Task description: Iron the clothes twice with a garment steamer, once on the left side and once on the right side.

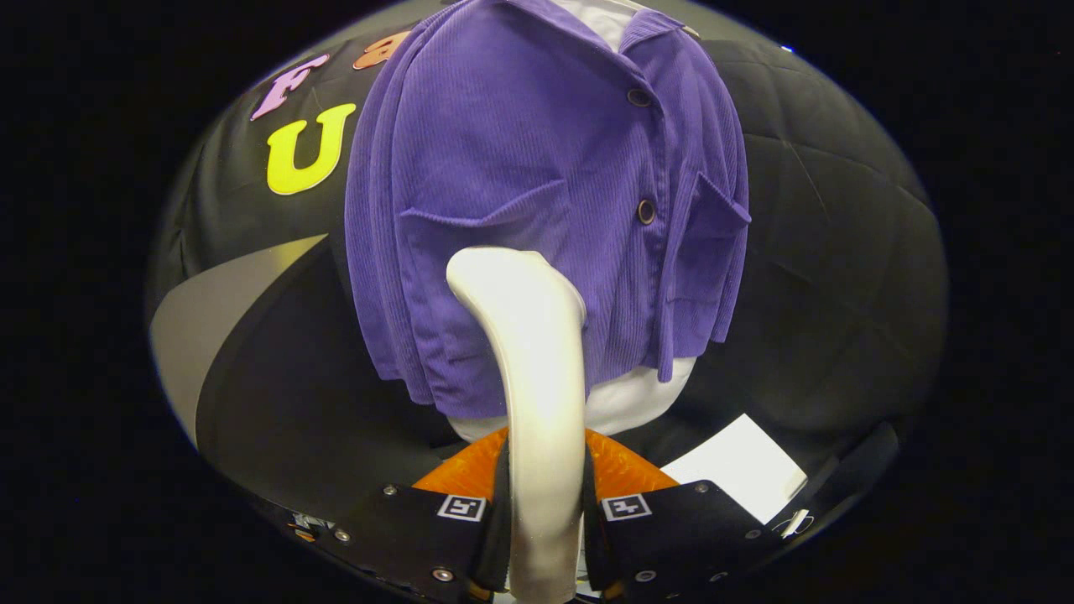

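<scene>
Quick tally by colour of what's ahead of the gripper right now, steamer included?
Purple: 1, jacket
White: 3, steamer clamped between the gripper fingers, undershirt, sheet
Total: 4

Black cloth-covered surface (pixel 336 436) runs below & ahead of the gripper (pixel 545 470); can't tell if table or floor. White paper sheet (pixel 738 466) lies flat on it, just beyond the right finger. Grey bare panel (pixel 218 335) shows past the cloth's edge, far left. White form (pixel 629 403) w/ purple jacket (pixel 520 168) rises above the cloth, base hidden. Both fingers clamp the steamer (pixel 529 335) handle.
</scene>
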Tool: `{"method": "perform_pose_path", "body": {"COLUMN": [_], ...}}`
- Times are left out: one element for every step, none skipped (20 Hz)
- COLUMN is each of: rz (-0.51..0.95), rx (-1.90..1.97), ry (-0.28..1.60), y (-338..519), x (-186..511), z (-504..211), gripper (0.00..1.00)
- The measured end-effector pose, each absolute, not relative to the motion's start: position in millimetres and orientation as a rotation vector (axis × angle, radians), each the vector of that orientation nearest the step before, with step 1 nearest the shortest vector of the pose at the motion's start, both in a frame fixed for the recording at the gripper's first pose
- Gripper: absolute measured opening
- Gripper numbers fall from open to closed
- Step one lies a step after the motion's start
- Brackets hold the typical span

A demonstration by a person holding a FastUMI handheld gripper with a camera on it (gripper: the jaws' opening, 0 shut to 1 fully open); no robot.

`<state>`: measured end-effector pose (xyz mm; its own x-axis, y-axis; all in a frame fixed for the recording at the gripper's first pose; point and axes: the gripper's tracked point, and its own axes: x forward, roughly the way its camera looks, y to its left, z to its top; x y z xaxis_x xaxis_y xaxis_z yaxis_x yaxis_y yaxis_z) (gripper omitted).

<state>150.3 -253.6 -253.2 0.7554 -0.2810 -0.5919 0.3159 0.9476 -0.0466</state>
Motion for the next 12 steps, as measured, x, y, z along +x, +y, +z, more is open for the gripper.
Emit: {"method": "perform_pose_path", "body": {"rz": [-0.323,-0.322,-0.319,-0.317,-0.319,-0.323,-0.335,-0.355,-0.371,-0.386,-0.399,-0.408], "rx": [0.061,0.063,0.067,0.072,0.076,0.078,0.079,0.080,0.083,0.089,0.093,0.095], "ry": [0.650,0.655,0.657,0.658,0.657,0.655,0.648,0.636,0.620,0.601,0.586,0.571], "y": [-251,-250,-249,-250,-251,-252,-255,-260,-265,-270,-274,-278], "x": [147,143,140,136,132,127,123,119,115,111,106,101], "z": [-257,-257,-257,-258,-257,-255,-251,-245,-239,-233,-226,-220], "gripper": [0.36,0.36,0.36,0.36,0.36,0.36,0.36,0.36,0.36,0.36,0.36,0.36]}}
